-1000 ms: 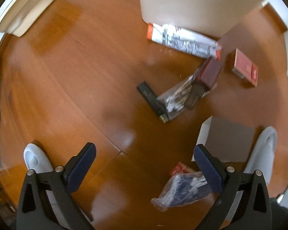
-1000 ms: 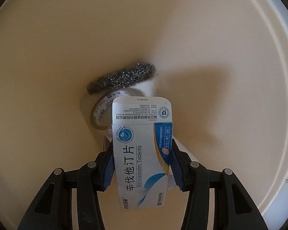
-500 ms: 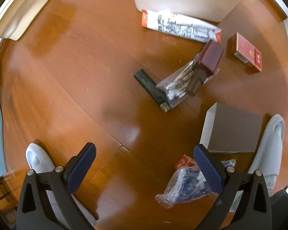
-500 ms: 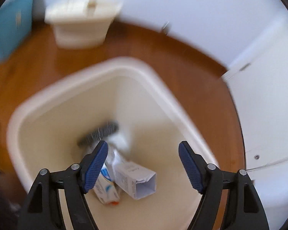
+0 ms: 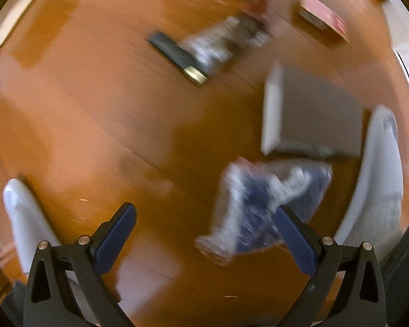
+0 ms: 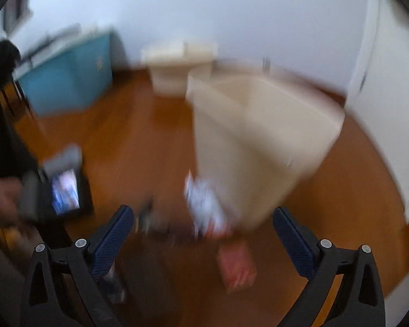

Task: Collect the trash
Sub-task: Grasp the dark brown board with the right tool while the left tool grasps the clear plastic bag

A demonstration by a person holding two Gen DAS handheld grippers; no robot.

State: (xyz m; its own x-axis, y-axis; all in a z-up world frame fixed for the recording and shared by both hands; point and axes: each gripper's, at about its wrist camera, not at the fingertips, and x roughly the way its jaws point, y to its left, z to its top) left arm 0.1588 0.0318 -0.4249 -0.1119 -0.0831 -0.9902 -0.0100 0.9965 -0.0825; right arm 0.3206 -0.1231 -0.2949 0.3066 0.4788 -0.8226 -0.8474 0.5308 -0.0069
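Wooden floor (image 5: 101, 125) strewn with litter, crumpled blue-white wrapper (image 5: 261, 209) just ahead of left gripper (image 5: 204, 234) — spread wide, right gripper (image 6: 203, 235) wide too — empty

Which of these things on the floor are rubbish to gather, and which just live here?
Rubbish job:
crumpled blue-and-clear plastic bag
flat red carton
grey cardboard box
cream plastic bin

Just there:
teal cabinet
white slippers

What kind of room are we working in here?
Probably a room in a home: glossy wooden floor strewn with litter, a cream trash bin standing by a white wall, and a teal cabinet further back. The blur hides finer detail.
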